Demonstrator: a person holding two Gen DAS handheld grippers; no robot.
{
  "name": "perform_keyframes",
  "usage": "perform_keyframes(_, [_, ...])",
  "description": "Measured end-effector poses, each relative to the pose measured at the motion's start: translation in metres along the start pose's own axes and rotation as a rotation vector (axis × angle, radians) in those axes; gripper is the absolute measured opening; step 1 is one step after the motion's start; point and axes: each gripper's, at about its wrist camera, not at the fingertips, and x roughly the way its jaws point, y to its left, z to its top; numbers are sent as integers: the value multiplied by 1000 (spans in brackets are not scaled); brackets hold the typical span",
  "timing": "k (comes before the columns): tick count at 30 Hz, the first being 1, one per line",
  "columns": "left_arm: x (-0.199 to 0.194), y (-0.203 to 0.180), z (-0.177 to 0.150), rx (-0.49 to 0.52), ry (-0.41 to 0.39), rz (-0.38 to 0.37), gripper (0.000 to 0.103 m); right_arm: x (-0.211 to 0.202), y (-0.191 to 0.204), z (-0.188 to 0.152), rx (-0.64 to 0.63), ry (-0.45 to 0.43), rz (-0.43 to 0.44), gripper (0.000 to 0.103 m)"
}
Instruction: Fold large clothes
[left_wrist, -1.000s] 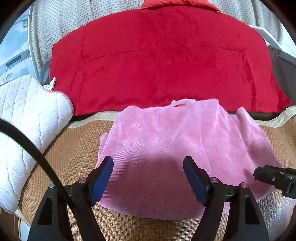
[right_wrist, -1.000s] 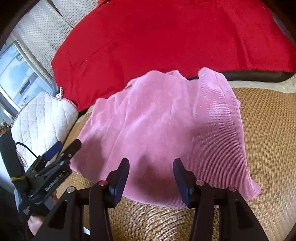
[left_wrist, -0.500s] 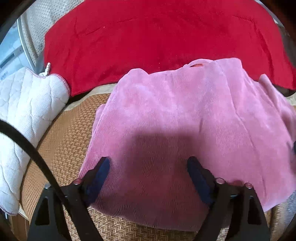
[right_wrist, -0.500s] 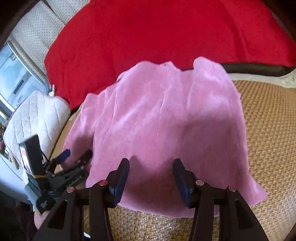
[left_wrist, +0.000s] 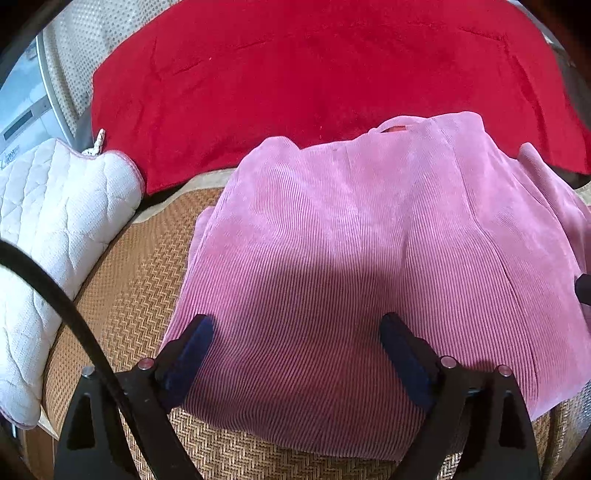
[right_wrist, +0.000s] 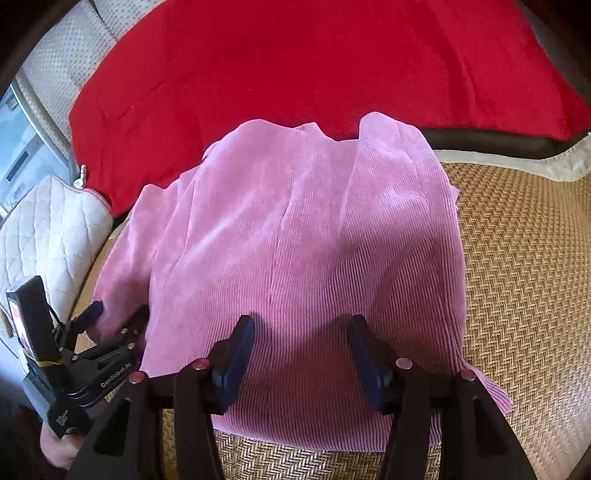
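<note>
Lying flat on woven herringbone mat (left_wrist: 125, 295): pink ribbed corduroy garment (left_wrist: 369, 258), neckline touching red plush blanket (left_wrist: 314, 74). Hovering over near hem: left gripper (left_wrist: 295, 332), right gripper (right_wrist: 301, 332), both with jaws spread wide, gripping nothing. Sitting at mat's left edge: quilted white cushion (left_wrist: 55, 221).

You are looking at a pink garment (left_wrist: 351, 258) of soft ribbed corduroy cloth, lying matt on a rough woven straw mat (left_wrist: 140, 280) in a herringbone pattern. Behind it a red blanket (left_wrist: 314, 74) is showing a plush, fleecy nap, and a quilted white cushion (left_wrist: 55, 221) is sitting alongside. Your left gripper (left_wrist: 295, 343) is showing matt black plastic arms, dark blue rubbery pads (left_wrist: 192, 343) and small shiny metal rivets.
</note>
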Motion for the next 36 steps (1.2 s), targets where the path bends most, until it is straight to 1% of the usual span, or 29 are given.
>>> perform_keyframes(2, [-1,2,3,-13,47,-12,93,0,-1,-1,-5,-2,-1,58])
perform_keyframes(4, [-6,4,7,21,93,-39,93,0,0,-1,-12,-4,-6,59])
perform_keyframes(5, [-10,5,8,43,98,-47,92,1,1,0,-13,-4,-6,59])
perform_keyframes(6, [-16,7,9,48,84,-47,92,2,1,0,-14,-4,-7,59])
perform_keyframes(9, [-39,15,9,13,3,-58,92,3,4,-1,-21,-6,-16,61])
perform_keyframes(11, [-47,20,10,-15,-25,-59,92,3,8,-1,-34,-8,-30,62])
perform_keyframes(15, [-53,24,10,-50,-52,-37,92,3,12,-3,-58,-16,-56,62])
perform_keyframes(18, [-56,20,10,-49,-75,-22,92,3,16,-5,-80,-24,-81,63])
perform_keyframes(21, [-56,13,11,-44,-84,-33,92,5,22,-6,-103,-32,-110,64])
perform_keyframes(22, [-53,17,13,-43,-83,-39,92,5,23,-7,-111,-35,-118,64])
perform_keyframes(25, [-49,13,14,-39,-73,-53,92,6,27,-8,-131,-43,-130,64])
perform_keyframes(31, [-35,4,12,-18,-38,-35,92,8,29,-10,-150,-52,-137,65])
perform_keyframes(34, [-20,0,8,3,18,8,92,8,29,-11,-154,-56,-137,66])
perform_keyframes(36, [-9,-1,5,12,58,9,93,8,29,-12,-157,-58,-137,66])
